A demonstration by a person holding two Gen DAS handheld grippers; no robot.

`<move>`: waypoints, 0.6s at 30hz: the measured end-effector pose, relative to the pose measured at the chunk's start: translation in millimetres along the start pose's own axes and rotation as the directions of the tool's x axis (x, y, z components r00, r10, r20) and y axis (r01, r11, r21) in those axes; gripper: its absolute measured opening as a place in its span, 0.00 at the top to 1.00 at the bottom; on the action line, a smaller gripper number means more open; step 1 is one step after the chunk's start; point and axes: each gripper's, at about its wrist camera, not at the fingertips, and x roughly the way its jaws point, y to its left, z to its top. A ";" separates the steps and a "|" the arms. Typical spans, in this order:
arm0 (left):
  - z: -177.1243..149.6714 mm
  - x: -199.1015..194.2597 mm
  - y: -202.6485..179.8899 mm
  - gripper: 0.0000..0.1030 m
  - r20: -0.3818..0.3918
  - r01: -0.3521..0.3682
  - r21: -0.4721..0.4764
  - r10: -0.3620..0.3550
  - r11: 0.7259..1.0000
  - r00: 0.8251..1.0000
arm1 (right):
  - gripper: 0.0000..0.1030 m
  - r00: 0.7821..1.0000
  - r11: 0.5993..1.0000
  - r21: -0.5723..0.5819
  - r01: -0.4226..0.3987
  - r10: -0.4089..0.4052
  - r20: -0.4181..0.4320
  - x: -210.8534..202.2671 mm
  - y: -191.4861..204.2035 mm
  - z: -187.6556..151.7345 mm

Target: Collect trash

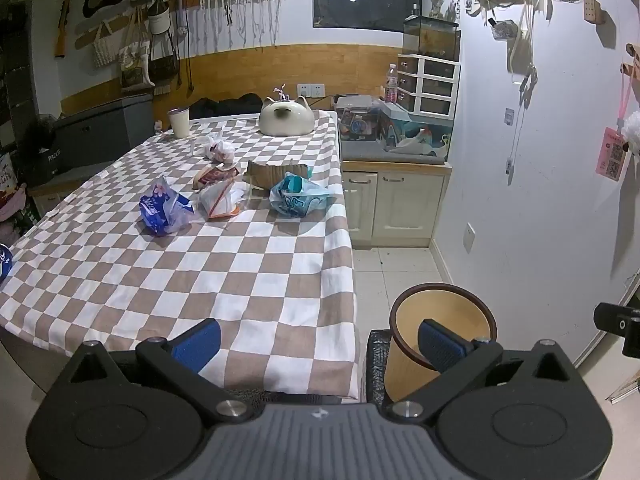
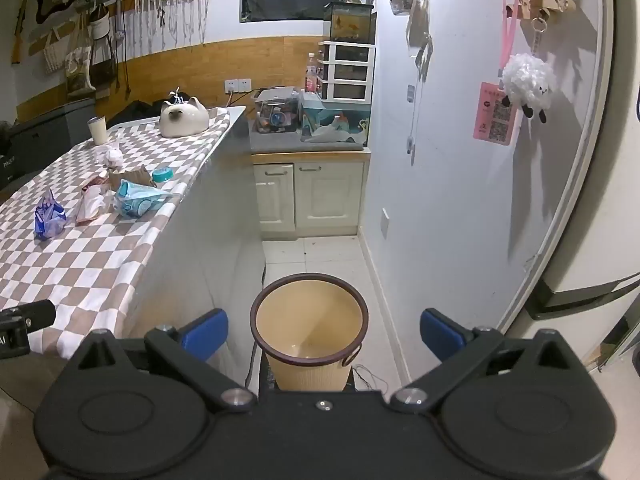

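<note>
Several pieces of trash lie on the checkered table [image 1: 200, 280]: a blue wrapper [image 1: 162, 208] [image 2: 49, 218], a white-and-orange wrapper [image 1: 222, 198] [image 2: 91, 205], a teal-and-white wrapper [image 1: 298, 198] [image 2: 138, 198], a brown cardboard piece [image 1: 276, 172], a red-brown wrapper [image 1: 214, 176] and a knotted white bag [image 1: 218, 148] [image 2: 112, 156]. A yellow bin [image 1: 436, 340] [image 2: 310, 328] with a dark rim stands on the floor beside the table, empty inside. My left gripper [image 1: 320, 344] is open and empty over the table's near edge. My right gripper [image 2: 324, 334] is open and empty above the bin.
A white cat-shaped ceramic piece [image 1: 286, 118] and a cup [image 1: 179, 122] stand at the table's far end. Beyond the table are a cream cabinet [image 2: 312, 196] with clutter on top and white drawers. A white wall with hanging items runs along the right.
</note>
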 end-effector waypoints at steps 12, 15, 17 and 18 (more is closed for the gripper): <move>0.4 0.2 -0.3 0.00 0.005 -0.003 0.001 0.003 1.000 1.000 | 0.00 1.000 1.000 -0.004 0.004 -0.004 0.004 -1.4 0.3 0.7; 1.1 -0.7 -0.5 0.00 0.007 -0.003 0.000 0.003 1.000 1.000 | 0.00 1.000 1.000 -0.002 0.004 -0.004 0.006 -1.9 -0.4 1.3; 3.5 -2.8 -1.9 0.00 0.006 -0.003 0.000 0.003 1.000 1.000 | 0.00 1.000 1.000 -0.005 0.005 -0.005 0.006 -2.0 0.4 0.5; 3.3 -2.8 -2.0 0.00 0.007 -0.003 0.001 0.003 1.000 1.000 | 0.00 1.000 1.000 -0.004 0.005 -0.005 0.006 -1.8 0.4 0.6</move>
